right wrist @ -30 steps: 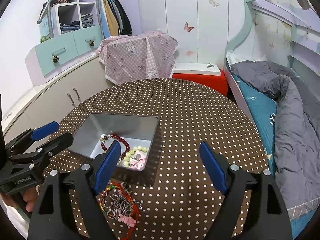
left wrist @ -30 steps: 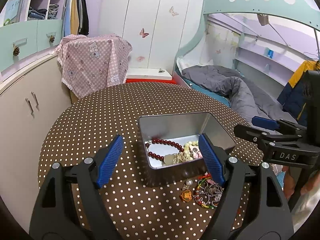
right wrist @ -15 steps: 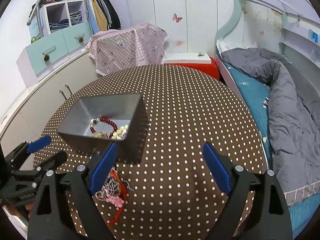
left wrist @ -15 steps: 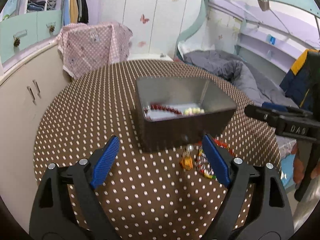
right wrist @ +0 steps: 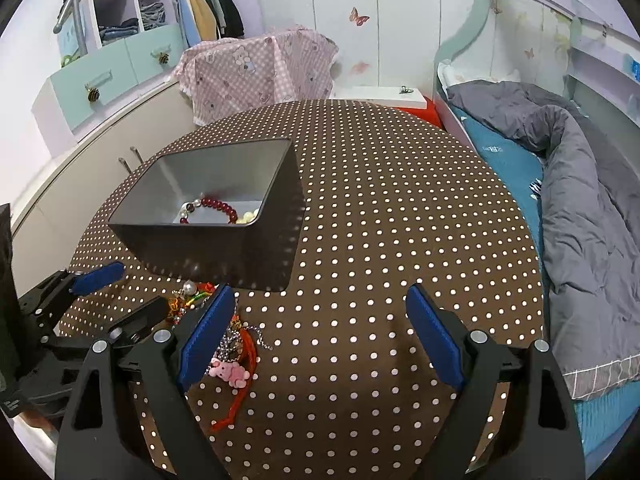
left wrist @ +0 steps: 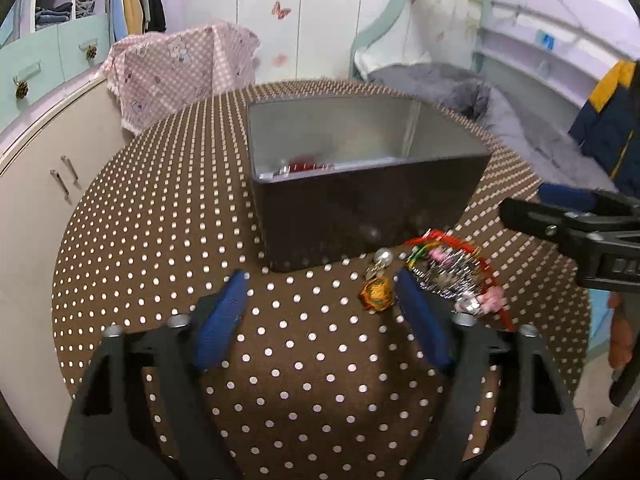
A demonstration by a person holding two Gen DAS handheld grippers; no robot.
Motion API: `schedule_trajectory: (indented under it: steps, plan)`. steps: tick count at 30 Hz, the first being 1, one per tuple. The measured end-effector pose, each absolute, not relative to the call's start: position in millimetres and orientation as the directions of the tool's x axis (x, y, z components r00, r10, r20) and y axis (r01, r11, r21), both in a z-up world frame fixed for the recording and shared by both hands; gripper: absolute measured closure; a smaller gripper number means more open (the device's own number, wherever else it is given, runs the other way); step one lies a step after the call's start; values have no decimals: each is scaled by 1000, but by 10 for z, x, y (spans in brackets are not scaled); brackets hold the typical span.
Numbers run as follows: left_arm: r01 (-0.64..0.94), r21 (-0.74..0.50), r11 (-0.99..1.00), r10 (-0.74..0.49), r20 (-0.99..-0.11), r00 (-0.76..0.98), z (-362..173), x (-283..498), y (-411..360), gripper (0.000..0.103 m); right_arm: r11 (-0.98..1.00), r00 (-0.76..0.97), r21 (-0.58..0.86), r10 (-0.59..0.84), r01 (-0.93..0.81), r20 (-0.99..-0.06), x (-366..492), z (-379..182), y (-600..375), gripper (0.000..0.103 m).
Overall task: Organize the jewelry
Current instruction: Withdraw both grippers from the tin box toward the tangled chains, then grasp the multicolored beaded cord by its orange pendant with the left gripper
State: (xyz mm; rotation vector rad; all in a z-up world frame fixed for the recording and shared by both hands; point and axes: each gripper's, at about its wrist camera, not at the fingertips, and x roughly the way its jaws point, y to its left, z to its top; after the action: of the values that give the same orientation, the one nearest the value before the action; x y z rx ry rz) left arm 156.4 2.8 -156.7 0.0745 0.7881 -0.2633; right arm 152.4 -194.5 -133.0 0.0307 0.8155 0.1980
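Note:
An open metal tin (left wrist: 360,208) stands on the dotted table; a red bead bracelet (right wrist: 216,206) and pale beads lie inside it. In front of the tin lies a tangled jewelry pile (left wrist: 452,276) with red cord and a pink charm (right wrist: 230,370). Left of that pile is an orange charm (left wrist: 376,298) under a pearl. My left gripper (left wrist: 320,280) hovers low before the tin with its jaws closing. The orange charm lies just inside its right finger, untouched. My right gripper (right wrist: 320,292) is open over bare cloth, with the pile beside its left finger (right wrist: 208,332).
The round table (right wrist: 400,220) has a brown polka-dot cloth. A bed with a grey duvet (right wrist: 580,184) runs along the right, and a cream cabinet (left wrist: 40,200) along the left. A pink checked cloth (right wrist: 260,68) covers something behind the table.
Both grippers have sunk toward the table, so the tin and pile look larger and nearer. The left jaws have narrowed. The tin's near wall now hides most of its contents in the left view.

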Motion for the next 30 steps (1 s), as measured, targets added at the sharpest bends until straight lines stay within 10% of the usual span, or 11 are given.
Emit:
schedule_trajectory:
  steps: [9, 30]
  plan:
    - [355, -21, 935, -261, -717, 646, -1541, 1473, -140, 91, 981, 664, 109, 188, -159, -724, 1538, -1347, -1953, 19]
    - [355, -115, 928, -326, -714, 620, -1444, 1477, -19, 99, 982, 684, 126, 188, -139, -705, 1472, -1293, -2052, 19]
